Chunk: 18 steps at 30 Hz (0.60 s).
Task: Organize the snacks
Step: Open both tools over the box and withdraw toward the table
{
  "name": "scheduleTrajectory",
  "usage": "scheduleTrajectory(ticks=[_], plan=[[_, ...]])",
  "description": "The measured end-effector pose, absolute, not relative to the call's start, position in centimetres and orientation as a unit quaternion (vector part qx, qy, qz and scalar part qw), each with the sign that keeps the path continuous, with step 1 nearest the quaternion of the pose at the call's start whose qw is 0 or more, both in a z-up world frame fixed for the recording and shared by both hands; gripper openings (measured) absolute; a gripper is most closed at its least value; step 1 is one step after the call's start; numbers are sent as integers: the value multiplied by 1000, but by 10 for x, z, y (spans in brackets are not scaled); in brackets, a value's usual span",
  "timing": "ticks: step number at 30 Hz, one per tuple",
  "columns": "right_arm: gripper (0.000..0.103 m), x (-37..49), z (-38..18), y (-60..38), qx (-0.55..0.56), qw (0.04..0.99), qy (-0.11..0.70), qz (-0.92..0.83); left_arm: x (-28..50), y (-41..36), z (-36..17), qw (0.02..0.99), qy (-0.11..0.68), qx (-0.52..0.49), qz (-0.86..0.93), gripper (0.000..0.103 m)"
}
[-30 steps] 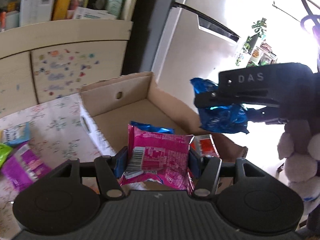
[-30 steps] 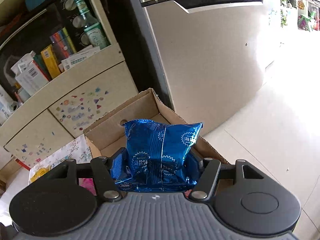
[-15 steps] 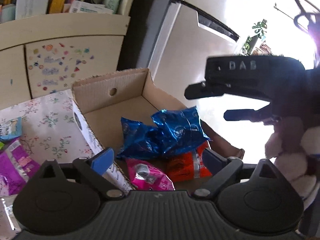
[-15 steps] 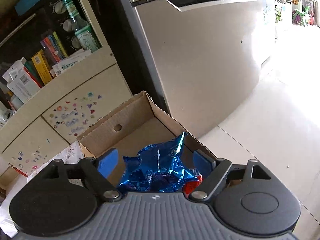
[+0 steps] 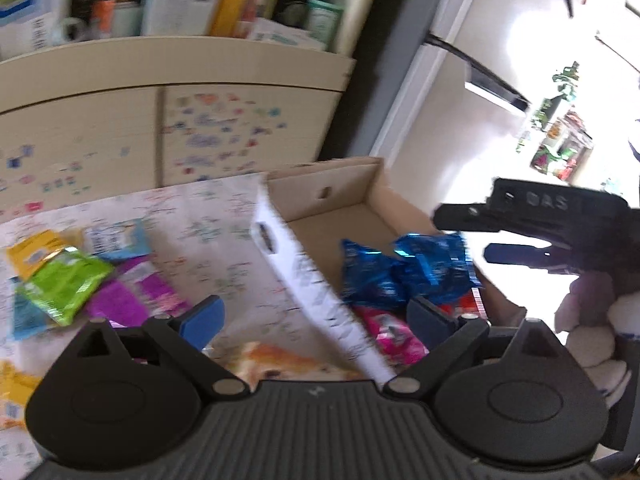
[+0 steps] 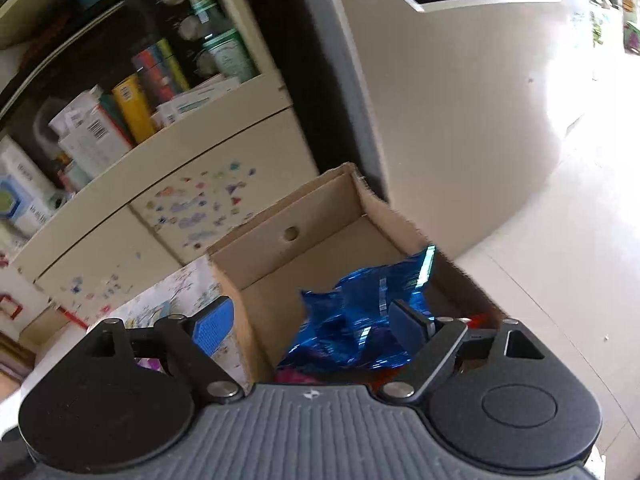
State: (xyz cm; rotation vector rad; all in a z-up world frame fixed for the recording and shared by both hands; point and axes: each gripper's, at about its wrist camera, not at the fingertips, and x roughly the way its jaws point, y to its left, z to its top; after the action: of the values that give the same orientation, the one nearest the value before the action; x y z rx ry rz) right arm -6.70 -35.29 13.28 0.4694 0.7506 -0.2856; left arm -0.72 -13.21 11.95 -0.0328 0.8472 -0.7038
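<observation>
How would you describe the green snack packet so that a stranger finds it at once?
Look at the table with the floral cloth, to the left of the cardboard box. A loose pile of packets lies there, outside the box. The green packet is the only bright lime one, lying between a yellow packet and a purple packet.

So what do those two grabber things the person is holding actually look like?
Both are matte black plastic. The left gripper and right gripper have ribbed grey tops, two round discs, silver pivot screws and blue finger pads. One side reads "DAS".
</observation>
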Motion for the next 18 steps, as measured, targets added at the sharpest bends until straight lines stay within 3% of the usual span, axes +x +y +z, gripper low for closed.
scheduleTrajectory(ticks=[18], plan=[[89,-58,118,-267,92,901,421,50,27,-10,109,880,427,-56,-200,98]])
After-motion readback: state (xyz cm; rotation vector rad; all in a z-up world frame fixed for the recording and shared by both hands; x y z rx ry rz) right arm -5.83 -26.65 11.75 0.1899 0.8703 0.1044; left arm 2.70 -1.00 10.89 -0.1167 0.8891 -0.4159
